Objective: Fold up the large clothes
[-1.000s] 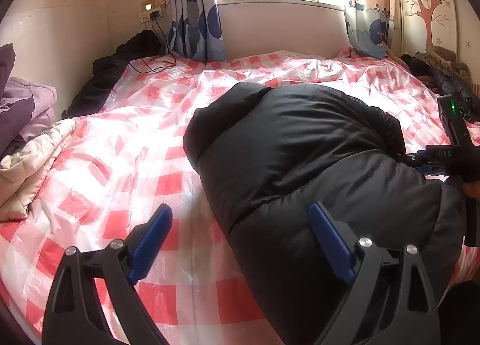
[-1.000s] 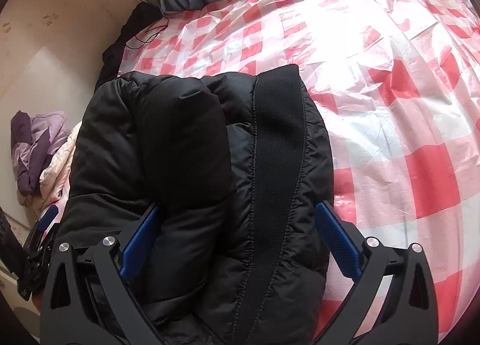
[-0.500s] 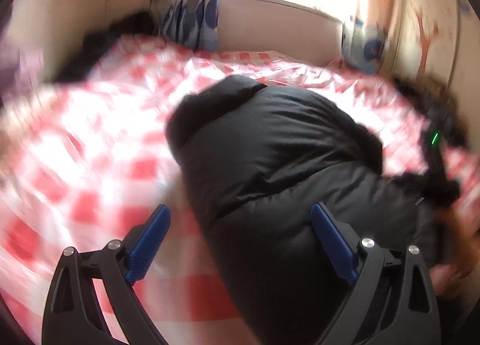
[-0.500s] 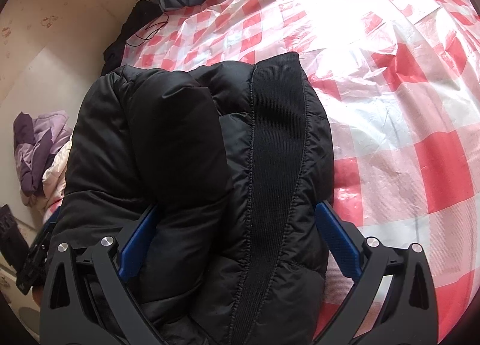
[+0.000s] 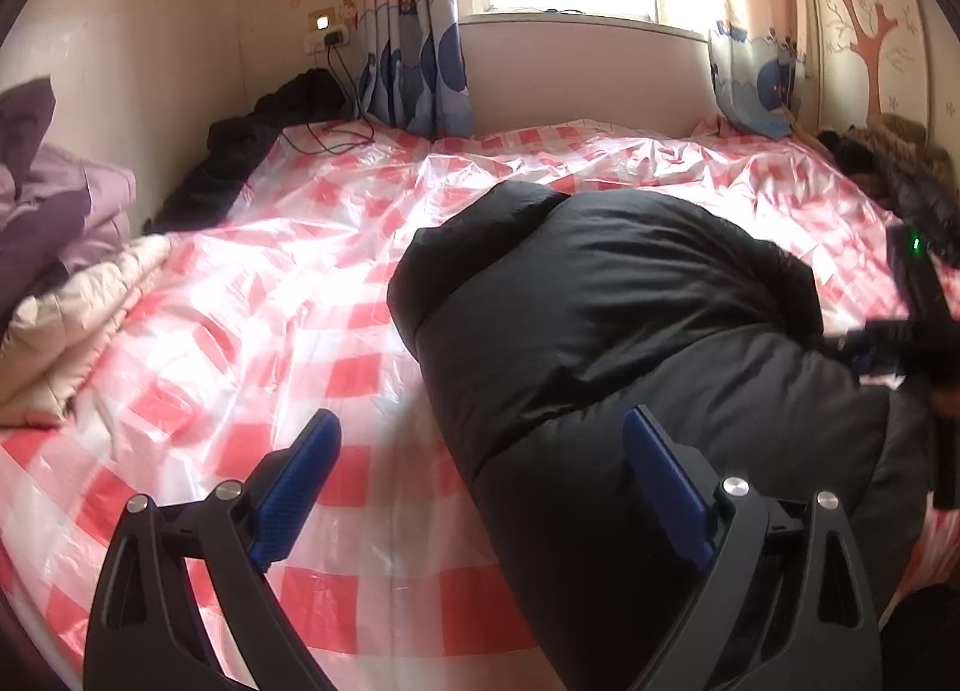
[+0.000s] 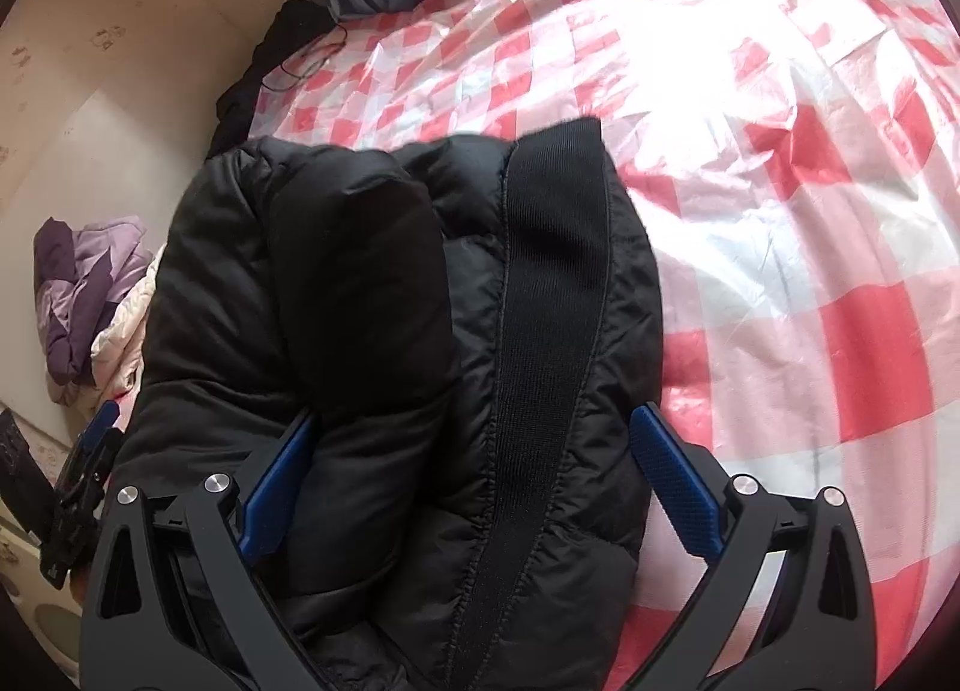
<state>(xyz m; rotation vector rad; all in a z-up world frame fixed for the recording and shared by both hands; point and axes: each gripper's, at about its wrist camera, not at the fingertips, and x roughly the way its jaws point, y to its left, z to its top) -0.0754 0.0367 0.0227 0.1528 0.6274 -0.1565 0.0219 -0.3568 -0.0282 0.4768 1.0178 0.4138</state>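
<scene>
Swinging done, left gripper (image 5: 480, 481) steadies, jaws wide, empty; right gripper (image 6: 474, 487) likewise spread over jacket (image 6: 420, 331). Press bundle flat, evenly.

black puffer jacket (image 5: 630, 331): 1 | claws: 2 – left (image 5: 480, 475), right (image 6: 474, 481) | curtains (image 5: 414, 60): 2

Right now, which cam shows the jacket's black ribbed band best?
Right wrist view. The ribbed band runs down the top of the folded black puffer jacket, unobstructed, between the open right claw fingers. The left wrist view shows only the jacket's smooth quilted side; no band is visible there.
</scene>
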